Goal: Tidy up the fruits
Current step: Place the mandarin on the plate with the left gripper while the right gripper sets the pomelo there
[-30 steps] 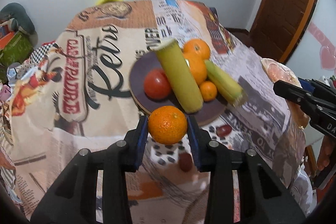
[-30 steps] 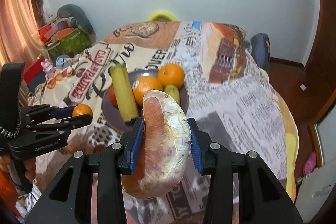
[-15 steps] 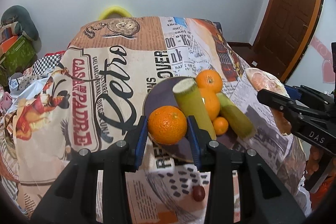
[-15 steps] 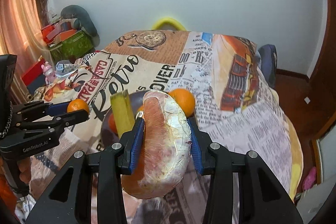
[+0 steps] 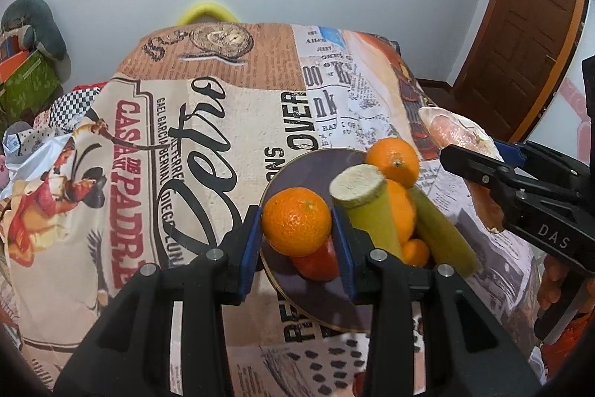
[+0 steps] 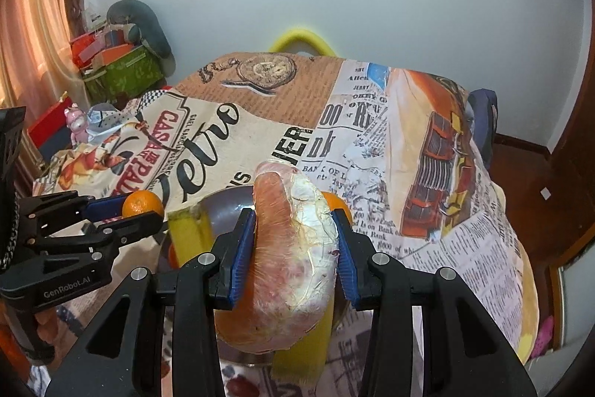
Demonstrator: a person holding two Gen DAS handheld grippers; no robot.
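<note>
A dark round plate (image 5: pixel 297 166) sits lower right of centre in the left wrist view on a newspaper-print tablecloth (image 5: pixel 148 173), crowded with an orange (image 5: pixel 394 160), two green cut stalks (image 5: pixel 368 211), a tomato (image 5: pixel 319 261) and a small mandarin (image 5: pixel 414 252). The left gripper (image 5: pixel 296 229) pinches a glossy, dimpled mandarin (image 5: pixel 296 226) over the plate's near-left edge. The right gripper (image 6: pixel 293 244) clamps a peeled pomelo wedge (image 6: pixel 290 255), pinkish with white pith, hiding most of the plate.

1. A round orange mandarin (image 5: pixel 296 221) sits pinched between blue fingers (image 5: pixel 248 250), above the dark plate (image 5: pixel 297 170).
2. A big peeled pink grapefruit wedge (image 6: pixel 290 255) is squeezed between the other fingers (image 6: pixel 241 253).
3. On the plate lie oranges (image 5: pixel 392 160), green cut stalks (image 5: pixel 368 211) and something red (image 5: pixel 318 261).
</note>
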